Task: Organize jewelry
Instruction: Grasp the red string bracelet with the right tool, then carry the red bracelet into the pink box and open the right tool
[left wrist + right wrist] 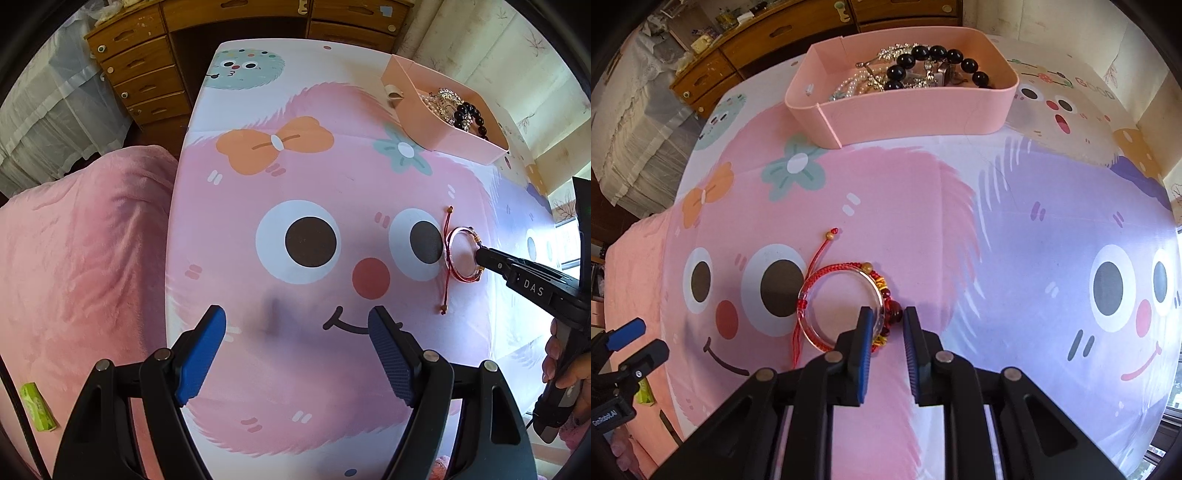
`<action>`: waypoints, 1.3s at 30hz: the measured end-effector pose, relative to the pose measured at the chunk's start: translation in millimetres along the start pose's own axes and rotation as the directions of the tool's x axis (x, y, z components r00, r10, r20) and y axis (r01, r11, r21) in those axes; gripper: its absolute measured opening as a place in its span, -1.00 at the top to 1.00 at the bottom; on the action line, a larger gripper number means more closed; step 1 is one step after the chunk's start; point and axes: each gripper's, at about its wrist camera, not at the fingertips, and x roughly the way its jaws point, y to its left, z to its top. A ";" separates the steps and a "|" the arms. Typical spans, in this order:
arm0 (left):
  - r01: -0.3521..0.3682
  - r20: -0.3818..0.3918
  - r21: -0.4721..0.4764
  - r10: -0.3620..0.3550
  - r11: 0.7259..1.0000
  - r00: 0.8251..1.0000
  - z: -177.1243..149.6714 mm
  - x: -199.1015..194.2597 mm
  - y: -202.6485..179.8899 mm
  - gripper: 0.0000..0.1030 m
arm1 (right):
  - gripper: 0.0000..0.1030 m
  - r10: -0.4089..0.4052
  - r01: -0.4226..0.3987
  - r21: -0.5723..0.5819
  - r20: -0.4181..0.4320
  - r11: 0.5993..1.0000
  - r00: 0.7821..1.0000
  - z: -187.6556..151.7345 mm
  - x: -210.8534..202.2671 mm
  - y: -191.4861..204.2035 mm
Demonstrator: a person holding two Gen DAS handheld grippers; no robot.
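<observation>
Off to the left a pink blanket (85, 258) lies beside the table (317, 387), which wears a cartoon-monster cloth. The left gripper (297, 343) hangs over the near edge, its jaws spread wide with nothing between them. Further right, a clear bangle (842, 310) lies flat on the cloth with a red cord bracelet (827, 275) wound around it. The right gripper (886, 325) sits low at the bangle's right rim, jaws partly open, one on each side of the rim and its red beads, not clamped. Far right, a pink box (916, 110) holds black beads (938, 55), pearls and silver pieces.
</observation>
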 end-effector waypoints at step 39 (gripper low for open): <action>0.030 -0.022 0.064 -0.029 0.998 0.999 -8.8 3.2 -35.5 -0.51 | 0.74 0.005 0.043 -0.165 0.283 0.985 0.959 67.4 -83.1 2.3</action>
